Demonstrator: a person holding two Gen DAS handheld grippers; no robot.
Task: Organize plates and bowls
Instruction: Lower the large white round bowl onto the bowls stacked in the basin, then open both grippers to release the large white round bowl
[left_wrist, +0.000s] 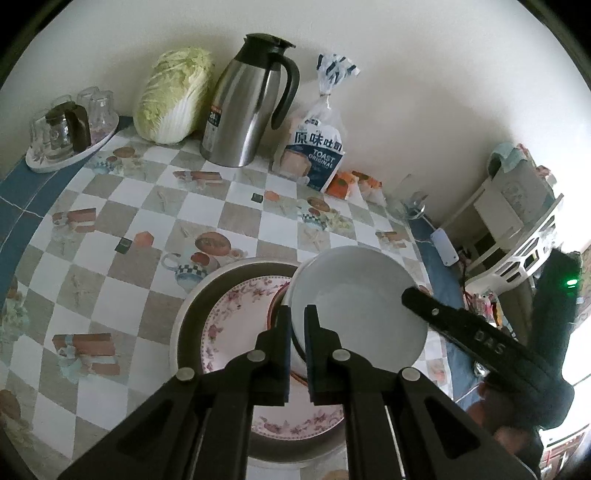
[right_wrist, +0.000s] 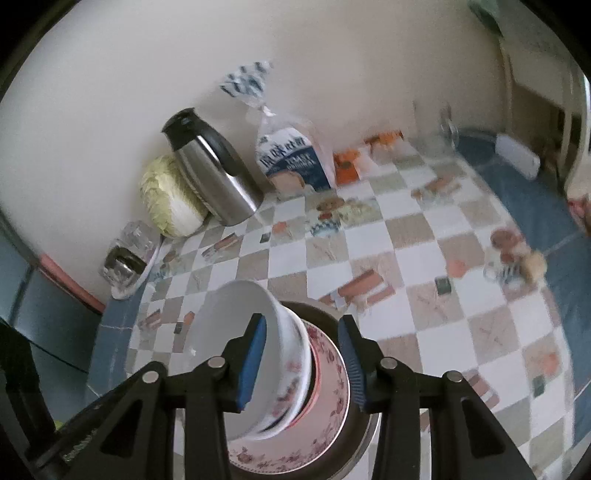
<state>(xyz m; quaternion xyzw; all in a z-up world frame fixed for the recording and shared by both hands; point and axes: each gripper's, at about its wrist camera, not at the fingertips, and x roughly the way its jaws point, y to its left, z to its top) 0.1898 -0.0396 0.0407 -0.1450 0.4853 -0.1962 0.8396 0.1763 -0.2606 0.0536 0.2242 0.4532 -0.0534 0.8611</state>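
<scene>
Plain cream wall (left_wrist: 424, 92) across the upper frame; checkered tablecloth (left_wrist: 122, 280) covering the table below; white shelf (left_wrist: 517, 221) at right edge; bright daylight at lower right.

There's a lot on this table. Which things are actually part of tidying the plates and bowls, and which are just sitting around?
Part of the job: white bowl, tilted, its rim pinched by the left gripper; floral plate; large dark dish beneath it; right gripper, open around the bowl.

Just lying about: steel jug, cabbage, toast bag, tray of glasses.
</scene>
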